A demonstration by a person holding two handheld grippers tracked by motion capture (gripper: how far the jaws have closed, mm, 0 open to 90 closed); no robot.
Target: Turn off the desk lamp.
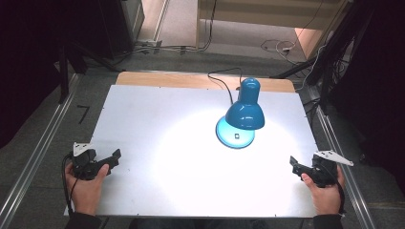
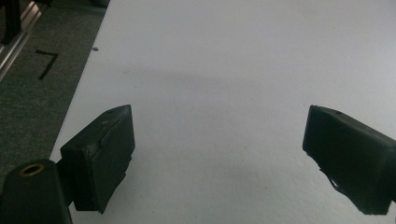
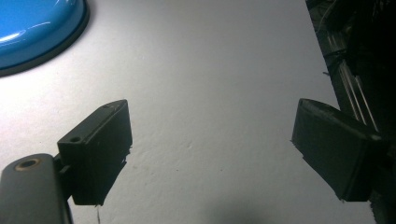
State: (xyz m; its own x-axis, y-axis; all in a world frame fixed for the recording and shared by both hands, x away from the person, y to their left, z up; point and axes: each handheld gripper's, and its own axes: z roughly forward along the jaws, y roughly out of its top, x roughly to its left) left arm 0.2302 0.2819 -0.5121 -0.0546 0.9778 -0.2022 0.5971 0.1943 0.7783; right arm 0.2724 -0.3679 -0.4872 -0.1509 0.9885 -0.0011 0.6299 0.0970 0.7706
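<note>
A blue desk lamp (image 1: 244, 110) stands lit on the white tabletop (image 1: 162, 119), right of centre, its shade tipped down over its round blue base (image 1: 235, 137). Part of that base (image 3: 32, 28) shows at the upper left of the right gripper view. My left gripper (image 1: 112, 159) rests near the table's front left corner, held by a hand; it is open with nothing between its jaws (image 2: 219, 158). My right gripper (image 1: 293, 164) sits near the front right corner, also open and empty (image 3: 210, 149), well in front of the lamp.
The lamp's black cable (image 1: 224, 78) runs off the table's back edge. Metal rails (image 1: 33, 162) flank the table on both sides. A black mark (image 2: 46, 63) lies on the grey floor left of the table. Cables (image 1: 277, 46) litter the floor beyond.
</note>
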